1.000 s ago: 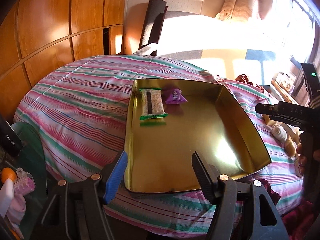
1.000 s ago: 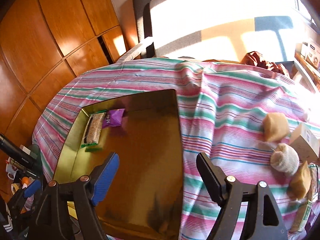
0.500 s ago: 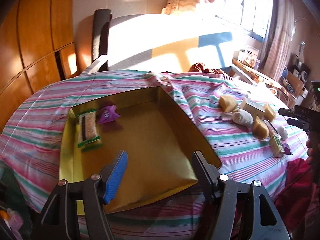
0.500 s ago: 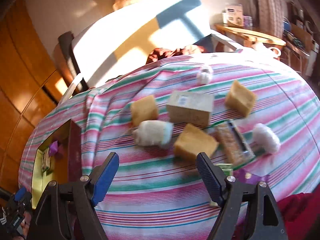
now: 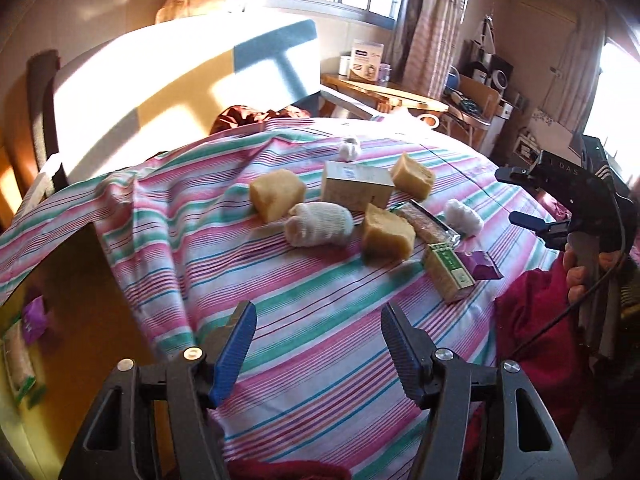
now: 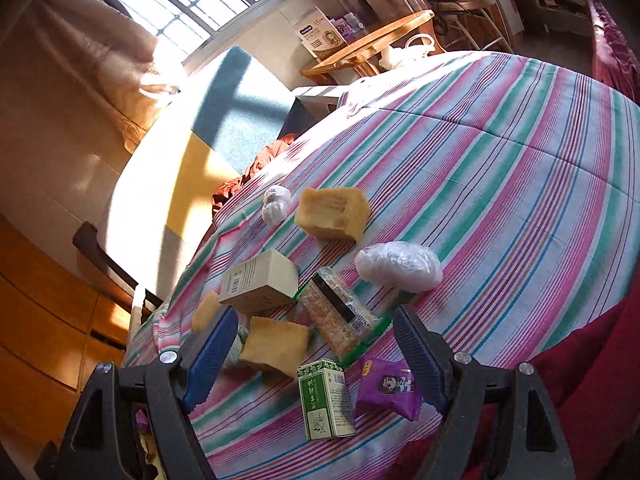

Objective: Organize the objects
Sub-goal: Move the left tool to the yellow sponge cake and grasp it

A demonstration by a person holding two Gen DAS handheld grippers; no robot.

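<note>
We see the left gripper (image 5: pixel 316 344) above bare striped bedspread (image 5: pixel 304 320), its jaws apart with nothing between them, though they have just been closing a little. The right gripper (image 6: pixel 316 352) also stands released, hanging over the near end of a cluster of small things without touching any.

That cluster lies on the bedspread: a rolled white sock (image 5: pixel 320 225) in the middle, a yellow sponge block (image 5: pixel 276 194) just beside it on the left, a beige carton (image 5: pixel 356 190) behind, another sponge block (image 5: pixel 412 177) at the carton's far right end, and a third sponge block (image 5: pixel 386 236) to the right of the sock. A cracker bar in clear wrap (image 6: pixel 340 320) lies beside that third block, with a white plastic-wrapped bundle (image 6: pixel 398 266) beyond it. Nearest the bed's edge are a green-and-white box (image 6: pixel 326 404) and a purple snack packet (image 6: pixel 388 386), almost touching; in the right wrist view both sit between the open fingers. A small white ball (image 5: pixel 349 148) lies apart at the far side.

At the left border of the left wrist view, the gold tray (image 5: pixel 80 288) holds a green-edged bar (image 5: pixel 20 364) and a purple packet (image 5: pixel 34 316); a fold of bedspread rises between the tray and the cluster. Red cloth (image 5: pixel 528 304) hangs at the bed's right edge.
</note>
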